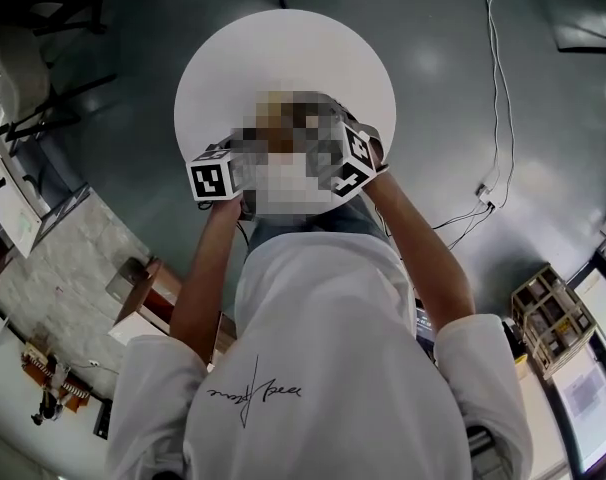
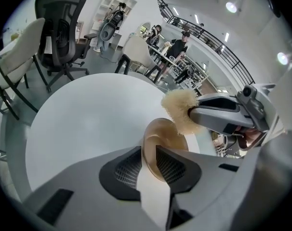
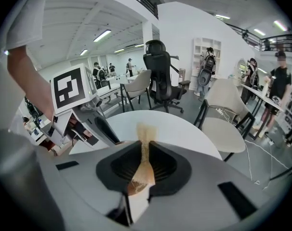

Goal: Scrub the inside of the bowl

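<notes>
Left gripper (image 2: 149,161) pinches bowl (image 2: 166,133) by rim only; right gripper (image 3: 145,163) clamps scrubber (image 2: 180,110). Hard scrub pressure could lever bowl out of jaws onto table (image 2: 83,124).

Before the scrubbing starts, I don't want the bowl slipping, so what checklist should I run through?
1. Left claw gripping the bowl: ok, shut on its rim.
2. Right claw gripping the scrubber: ok, shut on it.
3. Scrubber's fibrous end clear of the claw: ok, it sticks out past the tips.
4. Scrubber touching the bowl's inside: cannot tell; it sits by the bowl's upper rim in the left gripper view.
5. Bowl over the table: ok, the white top lies behind it.
</notes>
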{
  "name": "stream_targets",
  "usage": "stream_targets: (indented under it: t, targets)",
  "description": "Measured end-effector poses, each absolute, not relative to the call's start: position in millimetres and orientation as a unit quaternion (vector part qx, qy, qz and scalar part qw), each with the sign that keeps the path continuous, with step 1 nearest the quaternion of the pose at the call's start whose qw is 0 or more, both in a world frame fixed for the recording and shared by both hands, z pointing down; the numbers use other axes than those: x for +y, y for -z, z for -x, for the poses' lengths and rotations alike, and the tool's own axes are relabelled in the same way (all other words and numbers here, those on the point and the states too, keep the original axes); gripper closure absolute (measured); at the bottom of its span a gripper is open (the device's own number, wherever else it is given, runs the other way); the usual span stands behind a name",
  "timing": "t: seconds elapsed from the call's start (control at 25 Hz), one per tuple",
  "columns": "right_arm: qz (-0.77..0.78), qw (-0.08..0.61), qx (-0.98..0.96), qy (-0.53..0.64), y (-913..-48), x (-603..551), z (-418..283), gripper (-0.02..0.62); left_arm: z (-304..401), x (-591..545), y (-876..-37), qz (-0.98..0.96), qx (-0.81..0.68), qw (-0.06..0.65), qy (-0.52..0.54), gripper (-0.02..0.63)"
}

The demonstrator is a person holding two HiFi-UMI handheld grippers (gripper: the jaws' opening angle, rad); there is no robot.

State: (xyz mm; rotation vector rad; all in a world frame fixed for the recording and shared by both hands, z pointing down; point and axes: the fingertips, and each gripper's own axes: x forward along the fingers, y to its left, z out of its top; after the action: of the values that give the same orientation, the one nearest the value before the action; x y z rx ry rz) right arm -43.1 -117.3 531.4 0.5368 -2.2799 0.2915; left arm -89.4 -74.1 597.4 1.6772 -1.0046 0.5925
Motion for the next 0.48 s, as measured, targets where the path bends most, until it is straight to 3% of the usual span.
stream_targets:
  t: [0.48]
  targets:
    - [-0.156,0.398,-0.896,-0.123,-545.0,-99.1,74.1,0.537,90.3,-75.8,-597.9,-0.694,-0.449,0.513,-0.231,0.515]
